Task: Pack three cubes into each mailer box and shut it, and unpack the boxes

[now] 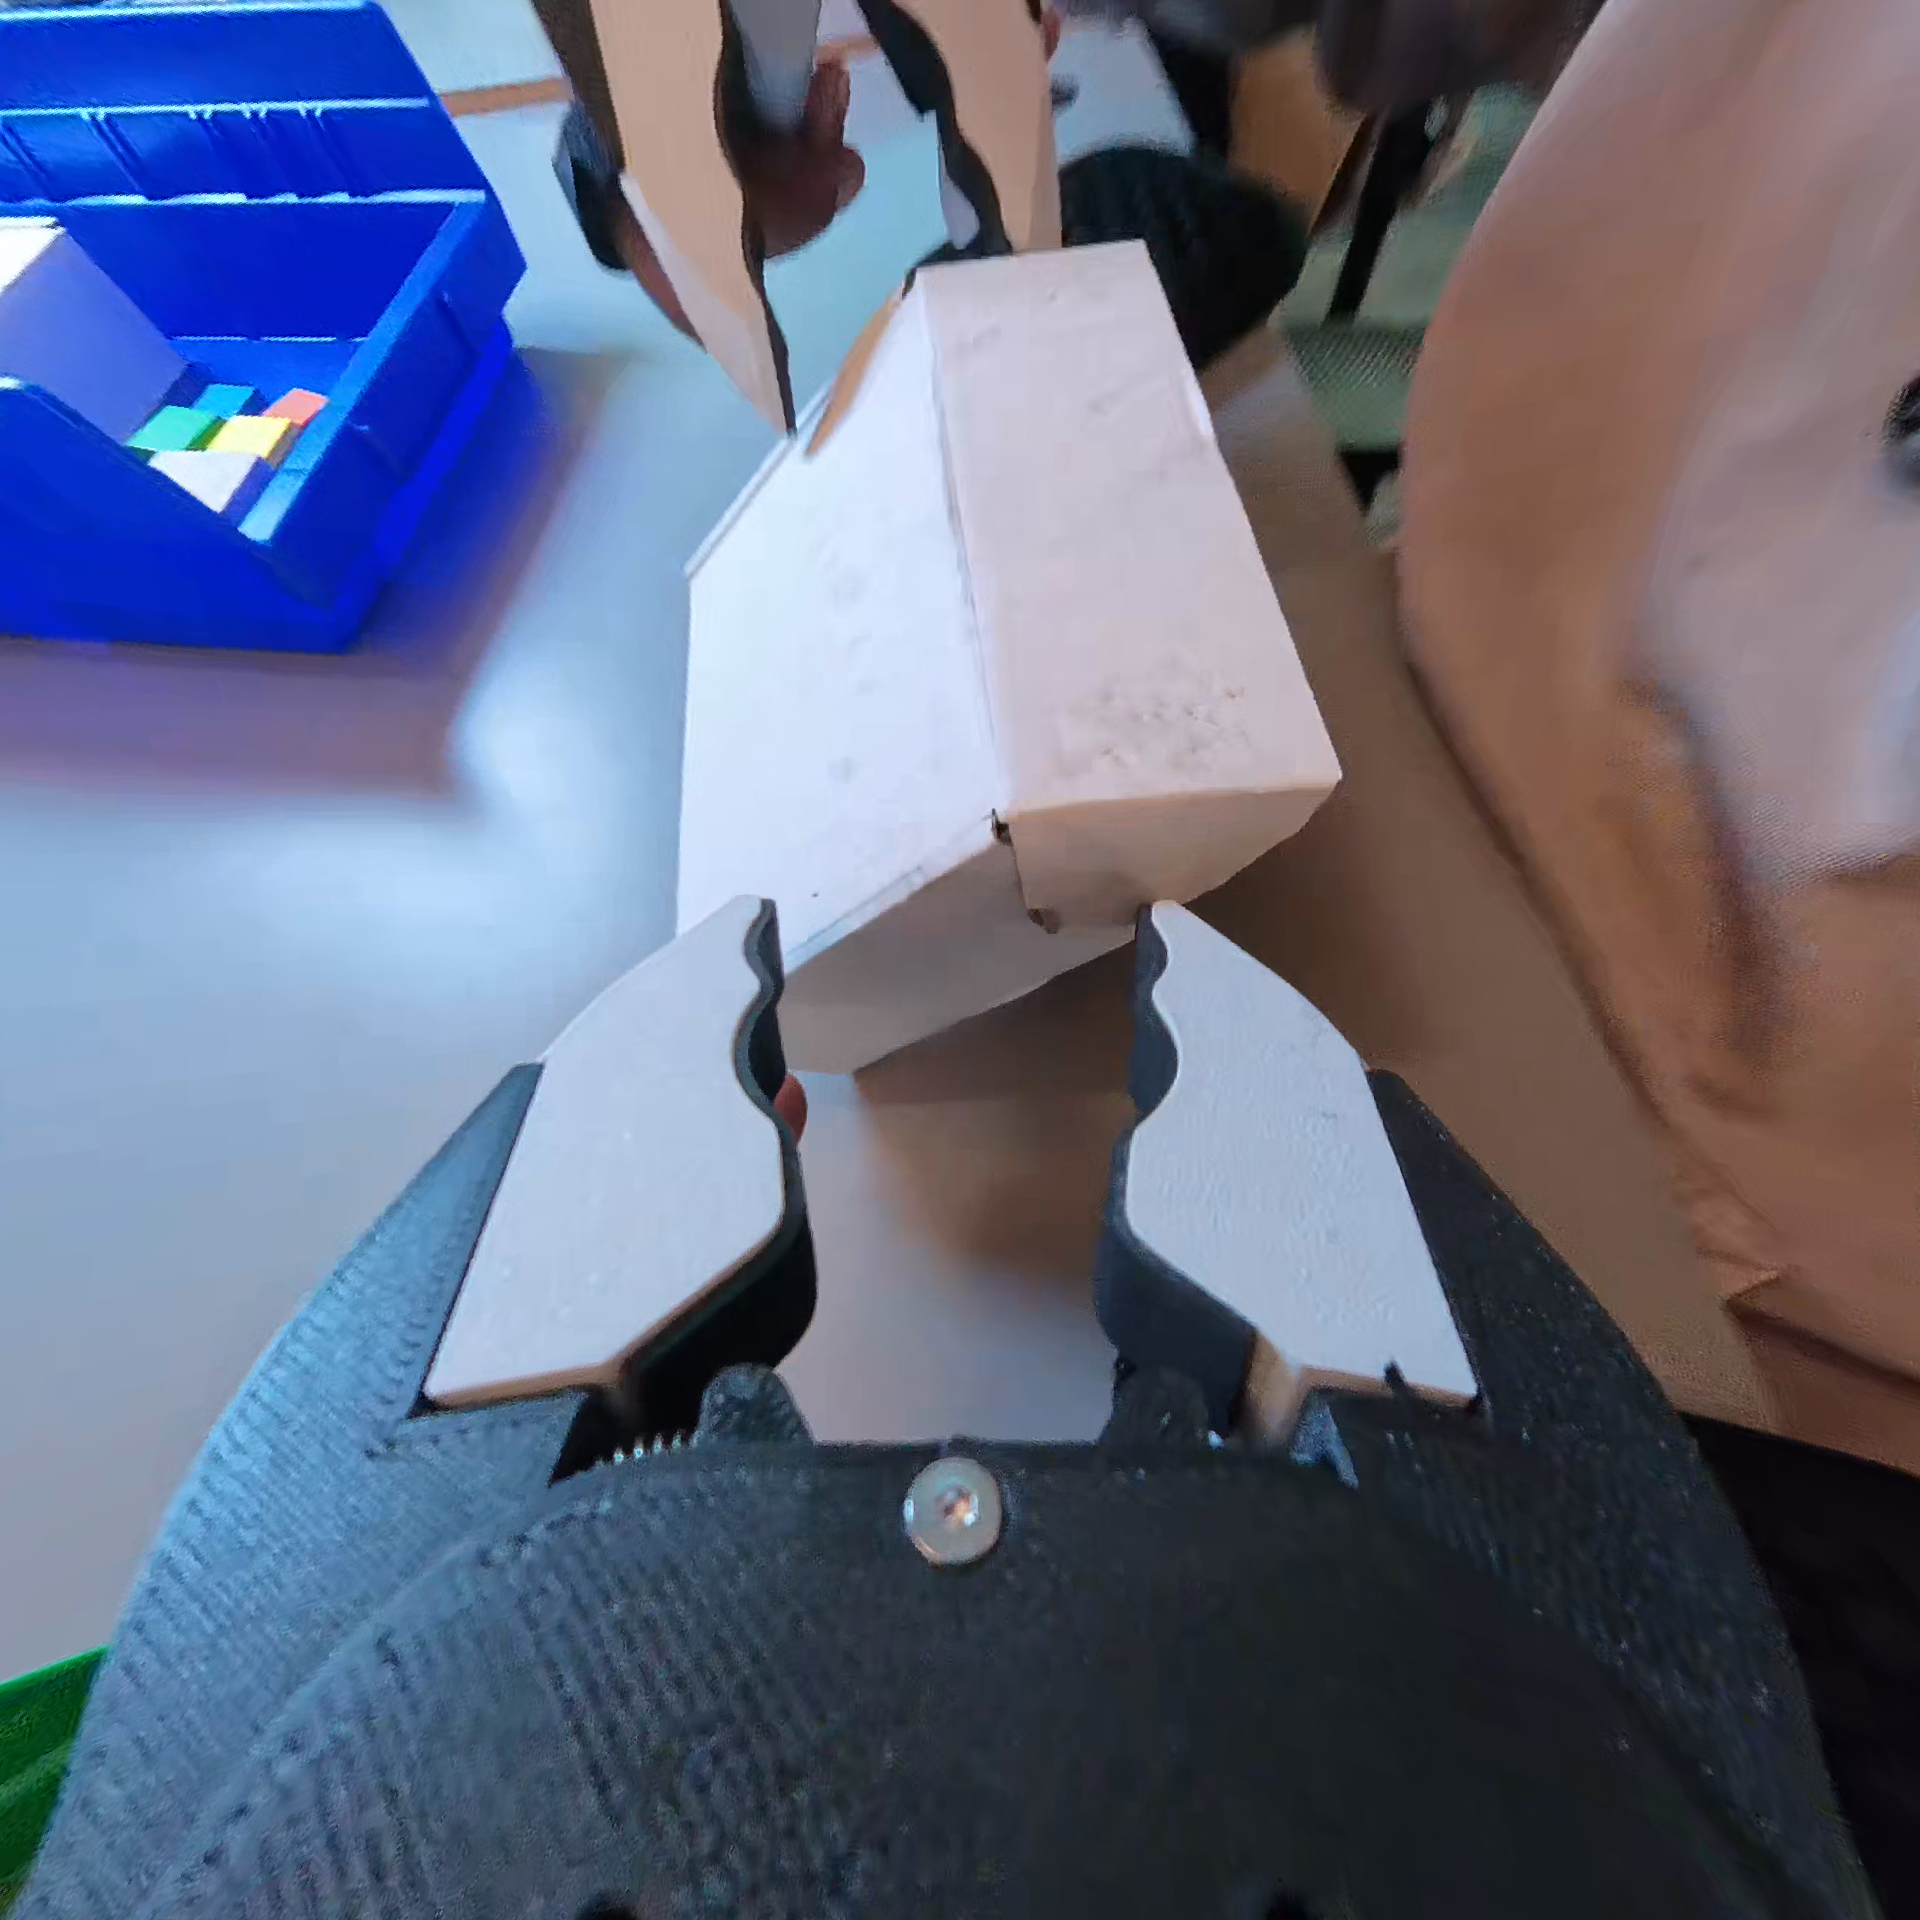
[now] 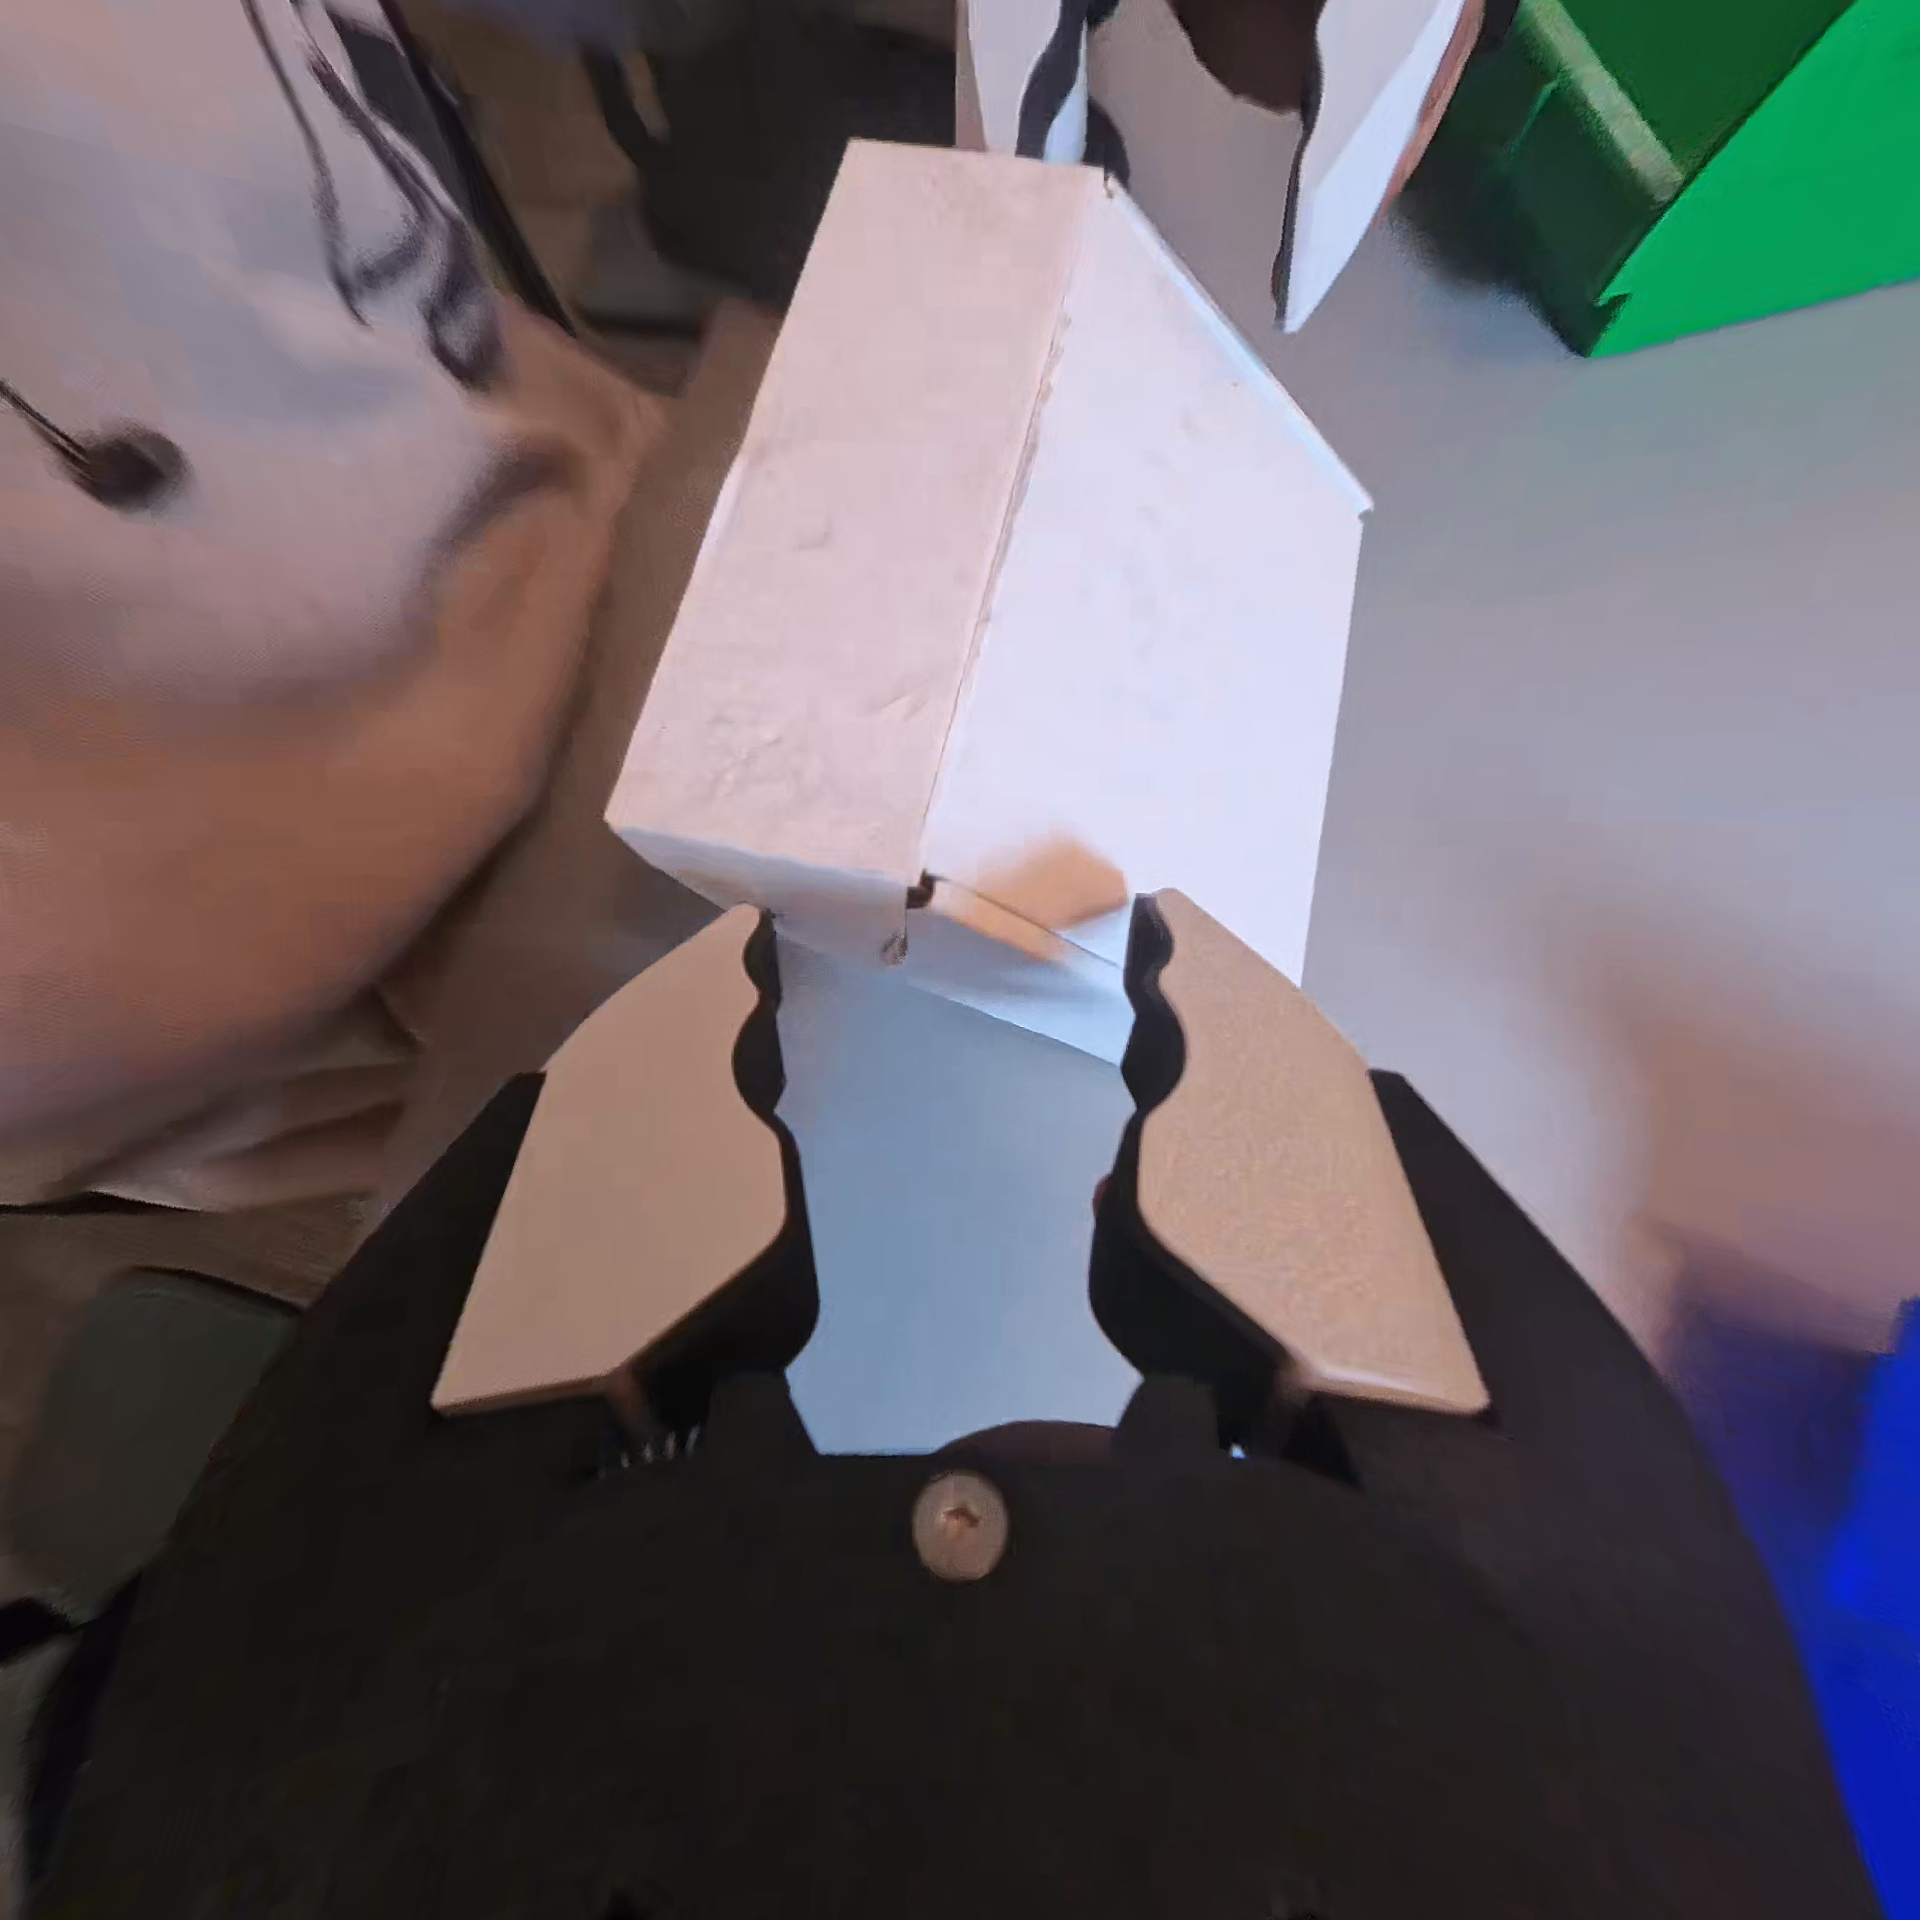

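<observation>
A white mailer box (image 1: pixel 1039 623), closed, lies tilted with one long edge raised off the table; it also shows in the right wrist view (image 2: pixel 935 582). My left gripper (image 1: pixel 956 920) is open, its fingertips (image 1: pixel 1174 935) right at the box's near end. My right gripper (image 2: pixel 956 914) is open at the opposite end, its fingertips (image 2: pixel 753 935) against that end face. Each gripper shows far off in the other view: the right one (image 1: pixel 831 208), the left one (image 2: pixel 1184 125). Several coloured cubes (image 1: pixel 244 431) lie in a blue bin (image 1: pixel 343 260). What is inside the box is hidden.
The blue divided bin stands on the white table (image 1: pixel 260 987) at the left of the box. A green bin (image 2: pixel 1714 156) stands beyond the box in the right wrist view. A person's beige-clad torso (image 1: pixel 1662 623) is close beside the box. My hands' fingertips stand some 15 centimetres from each other.
</observation>
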Demonstrator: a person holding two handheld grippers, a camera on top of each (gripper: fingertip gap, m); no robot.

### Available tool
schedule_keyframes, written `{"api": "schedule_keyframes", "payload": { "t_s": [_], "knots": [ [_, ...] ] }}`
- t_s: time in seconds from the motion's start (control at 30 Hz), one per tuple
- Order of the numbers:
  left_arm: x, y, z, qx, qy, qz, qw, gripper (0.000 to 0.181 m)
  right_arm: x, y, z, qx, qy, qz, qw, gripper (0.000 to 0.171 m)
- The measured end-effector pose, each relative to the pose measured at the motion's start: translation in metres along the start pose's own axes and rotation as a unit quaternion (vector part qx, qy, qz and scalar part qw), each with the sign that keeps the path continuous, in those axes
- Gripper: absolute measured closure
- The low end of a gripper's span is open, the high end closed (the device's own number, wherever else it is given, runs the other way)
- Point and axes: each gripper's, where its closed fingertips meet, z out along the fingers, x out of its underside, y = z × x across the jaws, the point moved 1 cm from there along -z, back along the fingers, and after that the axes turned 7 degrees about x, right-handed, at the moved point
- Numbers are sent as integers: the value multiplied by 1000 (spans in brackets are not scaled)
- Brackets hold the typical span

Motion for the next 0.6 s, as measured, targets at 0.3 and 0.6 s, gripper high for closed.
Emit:
{"api": "schedule_keyframes", "payload": {
  "t_s": [0.3,0.6],
  "knots": [
    [0,36,-26,0,-164,-123,979,127,-9,-22,-5,-114,-125,157,973,111],
    [-2,51,-35,-35,-178,-111,977,127,-7,-61,-25,-25,-194,188,962,120]
  ]
}}
